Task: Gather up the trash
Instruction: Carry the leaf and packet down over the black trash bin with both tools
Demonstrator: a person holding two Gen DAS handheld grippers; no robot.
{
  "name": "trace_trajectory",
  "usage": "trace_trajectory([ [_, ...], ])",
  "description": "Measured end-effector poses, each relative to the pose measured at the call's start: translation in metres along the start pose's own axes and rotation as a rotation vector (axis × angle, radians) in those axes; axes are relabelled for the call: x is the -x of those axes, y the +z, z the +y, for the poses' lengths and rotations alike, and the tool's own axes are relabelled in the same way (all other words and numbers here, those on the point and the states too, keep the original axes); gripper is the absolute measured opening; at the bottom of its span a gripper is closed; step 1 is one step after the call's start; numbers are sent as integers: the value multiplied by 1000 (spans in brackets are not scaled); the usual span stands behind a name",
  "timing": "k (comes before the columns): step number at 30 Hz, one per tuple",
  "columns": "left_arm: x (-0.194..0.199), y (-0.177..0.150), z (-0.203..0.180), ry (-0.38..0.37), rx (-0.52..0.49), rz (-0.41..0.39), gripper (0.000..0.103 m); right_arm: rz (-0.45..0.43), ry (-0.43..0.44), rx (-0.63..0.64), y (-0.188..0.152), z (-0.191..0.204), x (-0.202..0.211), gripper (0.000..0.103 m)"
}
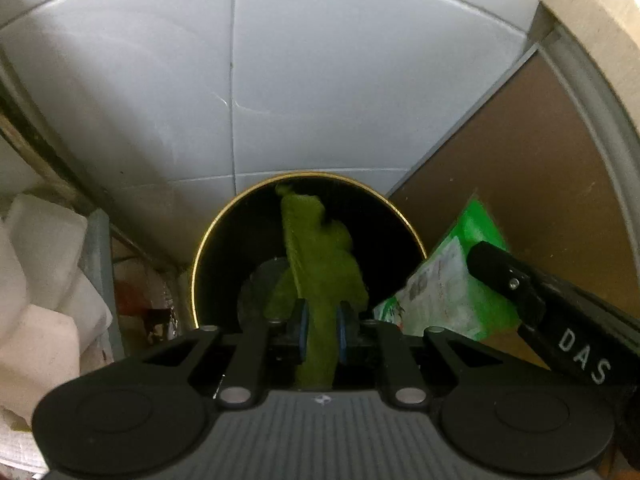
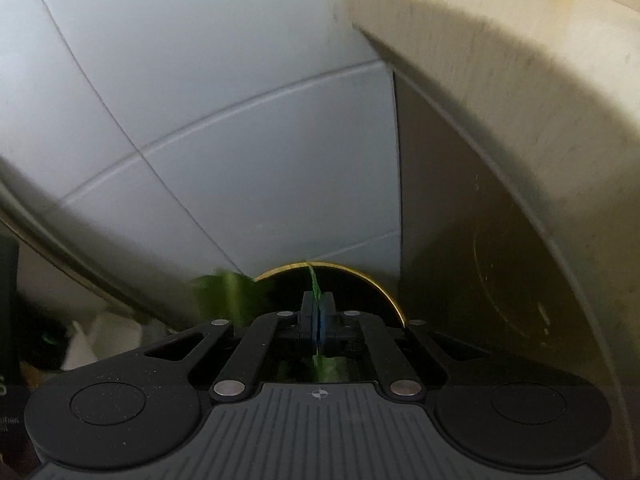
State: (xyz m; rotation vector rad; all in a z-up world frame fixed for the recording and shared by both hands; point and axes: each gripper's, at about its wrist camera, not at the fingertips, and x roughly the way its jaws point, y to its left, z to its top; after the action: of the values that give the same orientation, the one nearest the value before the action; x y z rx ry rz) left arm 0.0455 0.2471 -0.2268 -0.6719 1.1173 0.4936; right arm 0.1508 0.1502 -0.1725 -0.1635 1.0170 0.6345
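White foam (image 1: 36,280) is stacked at far left, clear of the work. The left gripper (image 1: 322,326), jaws narrow, pinches a green rag (image 1: 320,248) over the black bin (image 1: 216,264) for dropping. The right gripper (image 2: 319,322), jaws nearly closed, clamps what seems a green packet (image 1: 452,280) edge-on beside the bin's rim.

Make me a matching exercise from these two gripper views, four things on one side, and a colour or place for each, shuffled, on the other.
Things:
1. cloth
2. bin
3. packet
4. foam blocks

Descriptions:
A. black inside with a gold rim
B. white, at the far left of the left wrist view
C. olive green, between the left gripper's pads
D. bright green and white, right of the bin

Pairs: 1-C, 2-A, 3-D, 4-B
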Motion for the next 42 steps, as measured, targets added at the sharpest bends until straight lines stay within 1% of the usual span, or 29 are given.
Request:
trace_trajectory([
  [2, -3, 2, 1, 5, 4, 0, 22, 4, -14, -1, -3, 0, -3, 10],
  [4, -4, 4, 2, 10, 11, -5, 25, 3, -22, 1, -5, -2, 0, 15],
  [6, -3, 4, 2, 14, 13, -6, 28, -8, -31, 8, -5, 0, 0, 25],
  [8, -2, 4, 3, 19, 12, -14, 31, -14, -40, 5, -7, -1, 2, 32],
  [11, 2, 2, 2, 15, 6, -28, 33, -38, -47, 11, -10, 1, 7, 34],
  [12, 5, 1, 1, 14, -2, -34, 33, -62, -60, 16, -14, 1, 12, 36],
  [14, 9, -2, -1, 19, -15, -52, 38, -96, -83, 29, -20, 1, 19, 40],
  [16, 11, -6, -2, 13, -28, -69, 39, -116, -95, 30, -27, 1, 26, 44],
  [19, 11, -13, -5, -19, -45, -88, 39, -118, -102, 6, -37, -6, 31, 47],
  [22, 6, -18, -7, -27, -58, -85, 40, -115, -116, -10, -44, -10, 31, 48],
  [26, 0, -23, -3, -16, -58, -78, 40, -78, -114, -34, -50, -14, 25, 50],
  [29, -1, -27, 0, -1, -68, -77, 40, -48, -94, -67, -55, -19, 21, 51],
  [33, 0, -29, 4, 20, -53, -68, 40, -17, -91, -66, -58, -16, 14, 53],
  [36, -1, -34, 6, 39, -54, -41, 40, 27, -91, -89, -57, -20, 3, 57],
  [39, -7, -41, 6, 63, -87, -14, 40, 73, -87, -118, -62, -24, -5, 57],
  [42, -15, -45, 7, 63, -91, 21, 40, 116, -95, -137, -66, -28, -14, 59],
])
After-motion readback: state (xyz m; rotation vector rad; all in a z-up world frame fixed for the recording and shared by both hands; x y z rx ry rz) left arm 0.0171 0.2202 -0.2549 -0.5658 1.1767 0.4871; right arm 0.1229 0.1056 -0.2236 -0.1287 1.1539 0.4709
